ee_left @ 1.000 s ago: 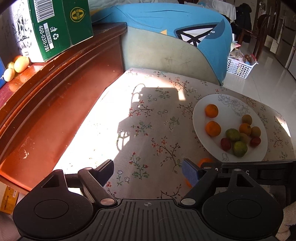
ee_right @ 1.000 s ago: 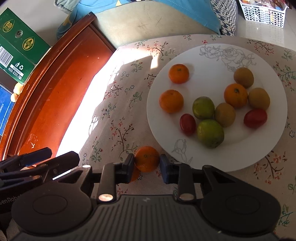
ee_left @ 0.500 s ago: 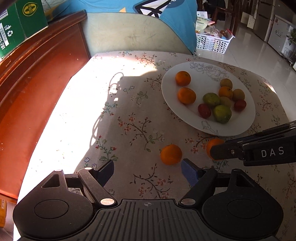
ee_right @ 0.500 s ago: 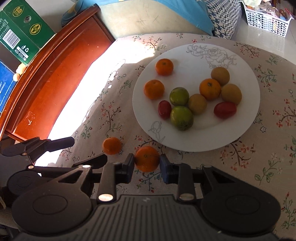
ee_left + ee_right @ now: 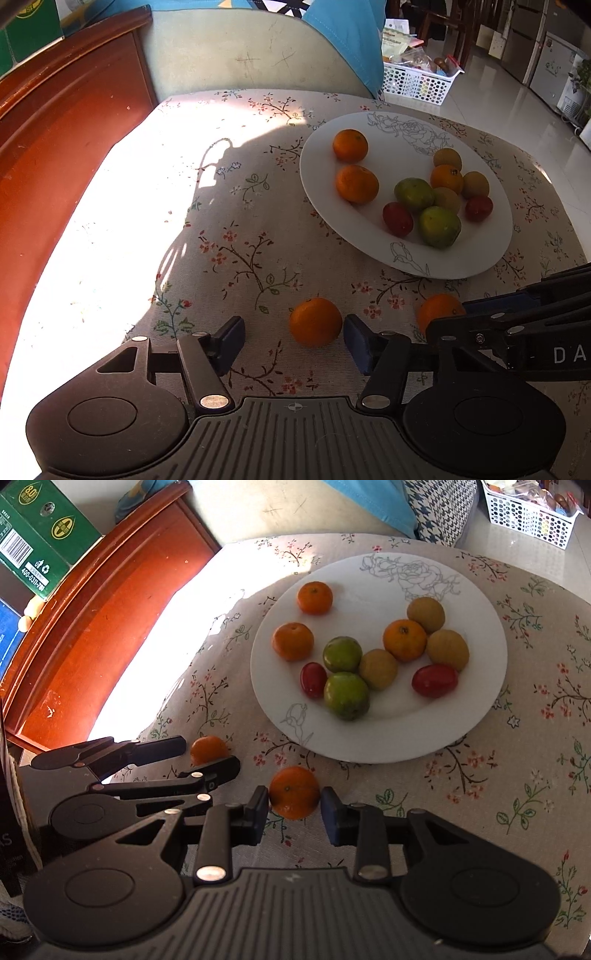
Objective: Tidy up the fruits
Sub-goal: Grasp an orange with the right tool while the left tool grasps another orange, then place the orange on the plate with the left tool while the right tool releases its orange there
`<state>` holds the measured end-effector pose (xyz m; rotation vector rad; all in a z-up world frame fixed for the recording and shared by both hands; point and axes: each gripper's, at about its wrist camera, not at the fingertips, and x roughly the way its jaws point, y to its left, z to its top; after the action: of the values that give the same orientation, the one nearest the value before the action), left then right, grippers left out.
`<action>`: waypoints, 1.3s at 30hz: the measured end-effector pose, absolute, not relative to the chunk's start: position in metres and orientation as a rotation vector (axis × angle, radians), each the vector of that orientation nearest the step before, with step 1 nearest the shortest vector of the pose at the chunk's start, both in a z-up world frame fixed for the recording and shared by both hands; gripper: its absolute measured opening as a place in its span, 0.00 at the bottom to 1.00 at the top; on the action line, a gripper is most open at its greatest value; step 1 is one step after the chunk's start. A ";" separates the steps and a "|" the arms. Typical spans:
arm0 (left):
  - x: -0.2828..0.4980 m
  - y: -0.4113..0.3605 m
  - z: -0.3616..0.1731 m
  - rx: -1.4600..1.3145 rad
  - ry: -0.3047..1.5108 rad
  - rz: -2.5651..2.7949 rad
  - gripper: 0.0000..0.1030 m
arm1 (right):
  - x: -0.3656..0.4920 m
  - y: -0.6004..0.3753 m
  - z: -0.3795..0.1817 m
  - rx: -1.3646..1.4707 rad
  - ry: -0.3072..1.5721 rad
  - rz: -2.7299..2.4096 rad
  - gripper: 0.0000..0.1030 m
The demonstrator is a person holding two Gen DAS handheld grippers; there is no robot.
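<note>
A white plate (image 5: 487,236) (image 5: 476,716) on the floral tablecloth holds several oranges, green fruits, brown fruits and two red ones. My left gripper (image 5: 293,341) is open, and a loose orange (image 5: 315,322) (image 5: 208,749) lies on the cloth between its fingers, close to the right pad. My right gripper (image 5: 294,808) has its pads against a second orange (image 5: 294,792) (image 5: 437,312) just in front of the plate's near rim.
A red-brown wooden cabinet (image 5: 55,147) runs along the left with a green carton (image 5: 40,535) on it. A cushioned seat with blue fabric (image 5: 258,48) stands behind the table. A white basket (image 5: 417,83) sits on the floor at back right.
The left gripper has swung toward the plate and closed in on the loose orange, which now lies between its fingers. The right gripper has drawn back from the plate, still on its orange.
</note>
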<state>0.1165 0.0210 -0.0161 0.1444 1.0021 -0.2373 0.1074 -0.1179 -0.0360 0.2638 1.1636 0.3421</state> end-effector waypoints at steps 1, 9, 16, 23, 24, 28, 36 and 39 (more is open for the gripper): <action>0.116 0.021 -0.015 0.143 1.001 -0.242 0.47 | 0.107 -0.118 -0.037 0.265 1.165 0.343 0.32; 0.115 0.019 -0.013 0.150 0.997 -0.252 0.25 | 0.109 -0.116 -0.039 0.259 1.158 0.351 0.32; 0.117 0.019 -0.012 0.131 1.000 -0.238 0.25 | 0.108 -0.119 -0.035 0.265 1.151 0.352 0.30; 0.125 0.021 0.011 0.069 0.939 -0.237 0.25 | 0.116 -0.136 -0.003 0.298 1.030 0.349 0.30; 0.127 0.021 0.017 0.059 0.923 -0.240 0.25 | 0.118 -0.140 0.003 0.305 1.008 0.345 0.30; 0.140 0.018 0.035 -0.001 0.883 -0.261 0.25 | 0.127 -0.155 0.020 0.331 0.940 0.322 0.30; 0.164 -0.002 0.046 -0.017 0.835 -0.268 0.25 | 0.154 -0.176 0.024 0.369 0.897 0.271 0.30; 0.171 -0.008 0.037 -0.010 0.857 -0.263 0.25 | 0.160 -0.176 0.017 0.368 0.913 0.265 0.30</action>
<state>0.1707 -0.0080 0.0375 -0.0101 0.8566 -0.2634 0.1599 -0.1762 0.0168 0.3679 0.9127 0.2645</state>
